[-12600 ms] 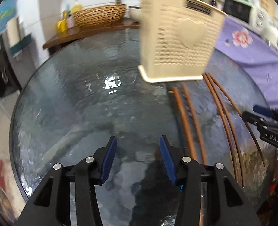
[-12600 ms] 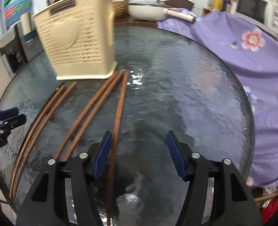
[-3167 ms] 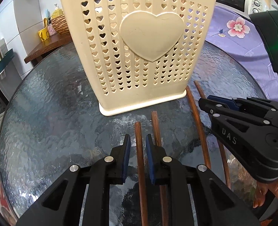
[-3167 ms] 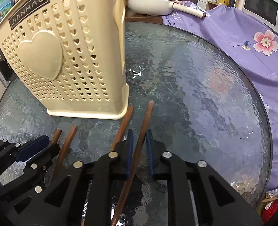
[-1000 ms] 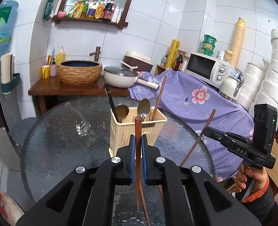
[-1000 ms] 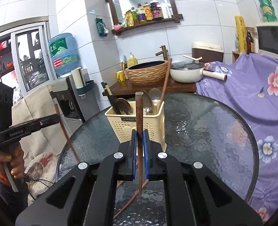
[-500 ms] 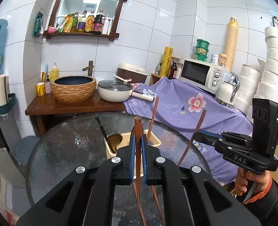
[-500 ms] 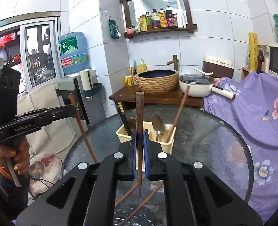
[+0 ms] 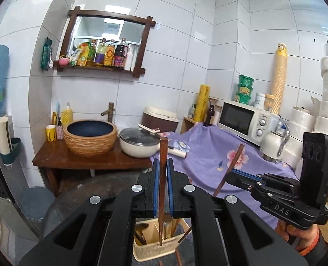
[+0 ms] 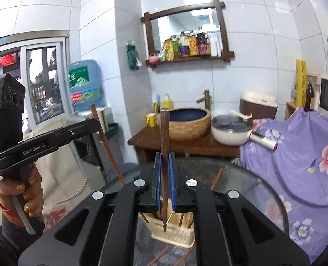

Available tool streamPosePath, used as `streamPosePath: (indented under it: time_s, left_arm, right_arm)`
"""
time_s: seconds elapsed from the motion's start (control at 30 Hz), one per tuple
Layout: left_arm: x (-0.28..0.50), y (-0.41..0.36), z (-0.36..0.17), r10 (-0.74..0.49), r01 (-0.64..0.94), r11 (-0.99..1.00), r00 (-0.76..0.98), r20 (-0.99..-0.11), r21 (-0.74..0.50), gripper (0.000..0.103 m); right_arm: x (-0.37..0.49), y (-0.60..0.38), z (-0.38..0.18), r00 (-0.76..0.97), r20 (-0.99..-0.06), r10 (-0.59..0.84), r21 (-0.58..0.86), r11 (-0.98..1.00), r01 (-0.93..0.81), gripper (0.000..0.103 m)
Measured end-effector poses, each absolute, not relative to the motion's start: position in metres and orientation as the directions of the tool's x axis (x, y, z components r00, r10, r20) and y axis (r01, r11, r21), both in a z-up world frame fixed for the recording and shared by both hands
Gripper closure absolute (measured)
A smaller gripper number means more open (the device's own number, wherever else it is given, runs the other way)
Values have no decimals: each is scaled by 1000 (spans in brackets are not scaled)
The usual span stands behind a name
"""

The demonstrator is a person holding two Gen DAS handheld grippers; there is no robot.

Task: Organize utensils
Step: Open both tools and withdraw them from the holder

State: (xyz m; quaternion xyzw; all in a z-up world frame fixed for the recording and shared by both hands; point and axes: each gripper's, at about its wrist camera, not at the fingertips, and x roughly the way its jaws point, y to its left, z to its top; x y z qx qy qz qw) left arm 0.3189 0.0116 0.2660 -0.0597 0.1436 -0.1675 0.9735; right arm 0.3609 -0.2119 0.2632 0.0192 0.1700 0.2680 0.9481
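Gripping one dark brown wooden chopstick (image 9: pixel 163 177) between its blue-padded fingers (image 9: pixel 156 188), the left gripper (image 9: pixel 162 188) is holding it nearly upright, the tip hanging below the fingers over the cream perforated plastic utensil basket (image 9: pixel 151 252). The right gripper (image 10: pixel 164 181) is clamping a second brown wooden chopstick (image 10: pixel 164 146) the same way, its lower tip pointing down over that basket (image 10: pixel 175 232), which is standing on the round textured glass table (image 10: pixel 252 190) beneath both sets of fingers. More chopsticks are standing inside the basket, and others are lying on the glass just beside its base.
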Motion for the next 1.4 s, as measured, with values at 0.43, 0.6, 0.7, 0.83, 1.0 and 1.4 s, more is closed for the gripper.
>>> streamPosePath:
  time_s: [0.43, 0.6, 0.7, 0.83, 1.0, 1.4]
  left_arm:
    - [371, 0, 192, -276, 224, 959, 879, -388, -174, 96]
    - [377, -6, 159, -268, 214, 962, 857, -440, -168, 96]
    - [382, -6, 144, -269, 208, 962, 844, -464, -178, 96]
    - [385, -7, 132, -259, 197, 965, 839, -478, -176, 96]
    - [385, -4, 126, -242, 184, 969, 844, -479, -166, 96]
    - [351, -5, 132, -209, 179, 978, 882, -422, -110, 49]
  right_arm:
    - [410, -199, 198, 824, -379, 421, 113, 905, -410, 96]
    - [418, -196, 169, 814, -414, 408, 122, 911, -395, 96]
    - [421, -196, 158, 811, -428, 398, 117, 915, -387, 96]
    - [424, -197, 146, 812, -442, 380, 106, 921, -374, 96]
    - [428, -200, 132, 804, -460, 377, 112, 923, -368, 96]
    - [408, -201, 127, 815, -433, 386, 104, 919, -380, 82]
